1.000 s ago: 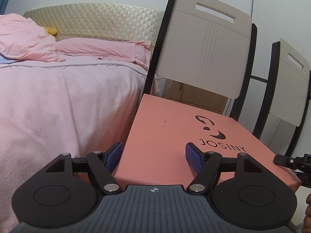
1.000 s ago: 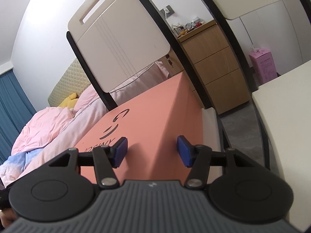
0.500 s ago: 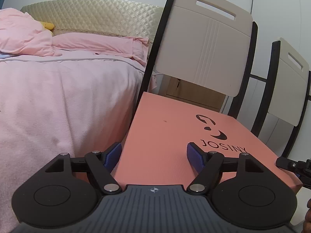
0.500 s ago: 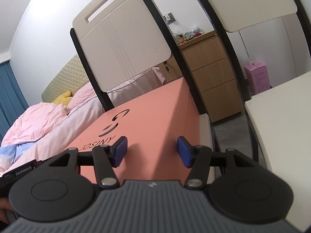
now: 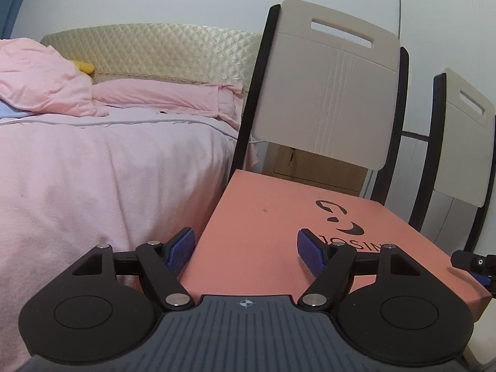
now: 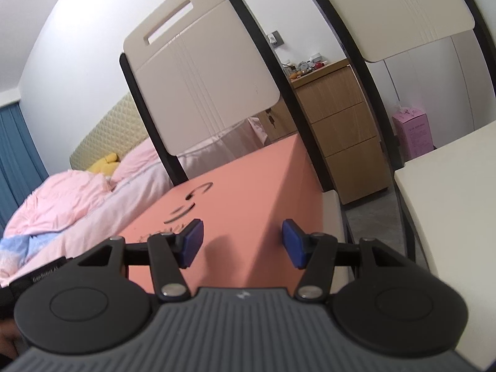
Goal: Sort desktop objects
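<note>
Salmon-pink box (image 5: pixel 288 232) with black JOSINY logo lying flat on seat of near chair (image 5: pixel 328 93), far end just short of backrest; bed (image 5: pixel 102 167) with pink bedding directly beside on left; second chair (image 5: pixel 465 136) further right; wooden drawer unit (image 6: pixel 341 130) behind; pale surface (image 6: pixel 449 192) at right edge of right-wrist view.

Left tongs (image 5: pixel 246 251) apart, nothing between pads, straddling near left corner of box, left pad off the edge over the bed side; right tongs (image 6: pixel 241 243) also apart and empty, straddling near right top edge, right pad beside the box's side wall; contact with box not clear in either view.

Likely step: two-handed pickup of box, probably for transfer to surface; destination only a guess.

To do well: box far wider than either opening, so no clamping across; take near rim or lid edge at both corners, or press in from opposite sides; close both together; lift level and slow; watch lid separating from base, tilt toward bed, and backrest when pulling box off the seat.
</note>
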Tool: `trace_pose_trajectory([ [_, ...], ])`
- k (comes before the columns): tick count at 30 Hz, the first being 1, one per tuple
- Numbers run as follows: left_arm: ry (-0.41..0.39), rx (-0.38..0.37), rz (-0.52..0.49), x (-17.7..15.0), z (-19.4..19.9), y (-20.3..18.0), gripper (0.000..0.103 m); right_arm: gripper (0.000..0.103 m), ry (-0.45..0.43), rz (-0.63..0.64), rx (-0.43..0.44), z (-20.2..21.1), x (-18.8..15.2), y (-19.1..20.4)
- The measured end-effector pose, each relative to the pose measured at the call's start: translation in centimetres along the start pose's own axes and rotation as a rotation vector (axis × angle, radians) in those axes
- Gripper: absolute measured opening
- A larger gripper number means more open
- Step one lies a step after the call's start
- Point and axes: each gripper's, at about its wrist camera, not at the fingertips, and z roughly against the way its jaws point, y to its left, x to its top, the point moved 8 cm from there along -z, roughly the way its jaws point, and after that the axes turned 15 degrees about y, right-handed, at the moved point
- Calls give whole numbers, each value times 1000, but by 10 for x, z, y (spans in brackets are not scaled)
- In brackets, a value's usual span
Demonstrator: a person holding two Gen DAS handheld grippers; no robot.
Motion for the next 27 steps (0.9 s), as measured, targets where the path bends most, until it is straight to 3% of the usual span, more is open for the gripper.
trace_pose_trajectory([
  [3, 26, 36, -46, -2, -6, -4, 77, 57, 4, 19, -17, -1, -2, 3],
  [7, 54, 0, -27, 1, -13, 0, 77, 57, 11, 64, -53, -2, -4, 8],
  [14, 55, 2, -41, 2, -12, -1, 78, 57, 0, 106, -86, -4, -7, 11],
  [27, -77, 35, -113, -23, 71, -19, 96, 58, -109, 231, -99, 46, -23, 38],
])
